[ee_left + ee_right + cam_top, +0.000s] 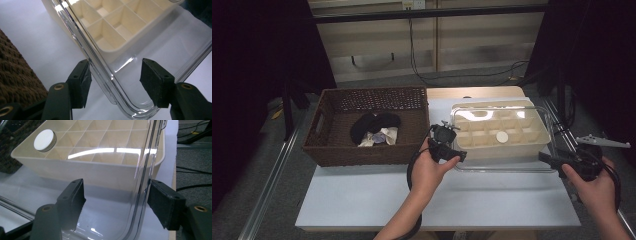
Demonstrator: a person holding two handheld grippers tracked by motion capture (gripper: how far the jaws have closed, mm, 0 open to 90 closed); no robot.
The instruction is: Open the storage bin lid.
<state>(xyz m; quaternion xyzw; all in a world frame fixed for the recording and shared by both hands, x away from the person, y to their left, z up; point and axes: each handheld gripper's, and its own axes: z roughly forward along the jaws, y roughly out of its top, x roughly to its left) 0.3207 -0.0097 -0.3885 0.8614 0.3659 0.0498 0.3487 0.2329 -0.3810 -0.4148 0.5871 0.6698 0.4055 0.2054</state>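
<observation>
A cream box (492, 146) divided into many small compartments stands on the white table, with a clear plastic lid (507, 168) over it whose near edge reaches out in front. A white round disc (502, 136) (44, 140) lies in one compartment. My left gripper (458, 155) (115, 82) is open and straddles the clear lid's (110, 82) near left corner, the rim close beside one pad. My right gripper (545, 158) (116, 200) is open across the lid's (140, 195) near right edge, which runs close to its right pad.
A dark wicker basket (362, 150) stands left of the box and holds black items (372, 124) and a pale cloth (383, 137). Bare white tabletop (362, 195) stretches in front. Metal rails run along both table sides, and cables lie on the floor behind.
</observation>
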